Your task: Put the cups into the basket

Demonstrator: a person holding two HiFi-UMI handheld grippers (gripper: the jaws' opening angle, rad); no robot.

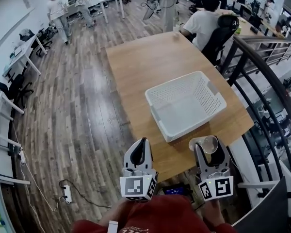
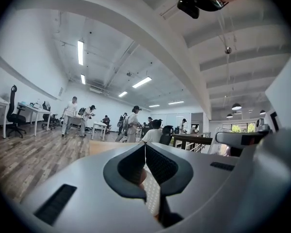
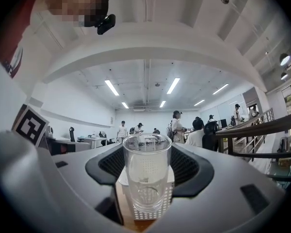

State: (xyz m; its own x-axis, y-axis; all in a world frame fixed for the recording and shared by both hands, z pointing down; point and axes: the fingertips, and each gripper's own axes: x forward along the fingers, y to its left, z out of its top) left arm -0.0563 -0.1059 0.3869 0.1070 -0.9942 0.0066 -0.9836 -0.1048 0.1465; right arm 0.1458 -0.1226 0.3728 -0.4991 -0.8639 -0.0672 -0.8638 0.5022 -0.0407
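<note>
Right gripper view: my right gripper (image 3: 146, 171) clamps a clear cup (image 3: 146, 178), upright at frame centre, before the basket (image 3: 169, 198). Meanwhile my left gripper (image 2: 145, 152) is closed, empty. My judgement: carry level, clear the rim, lower gently.

Top (image 1: 155, 218): was red, filling the lower edge of the head view.
Left gripper (image 1: 144, 141): had a pale grey shell with black, ribbed jaw linings.
Right gripper (image 1: 208, 144): was the same grey and black.
Marker cubes (image 1: 136, 187): carried black-and-white squares.
Head camera (image 2: 189, 6): was small and black.
</note>
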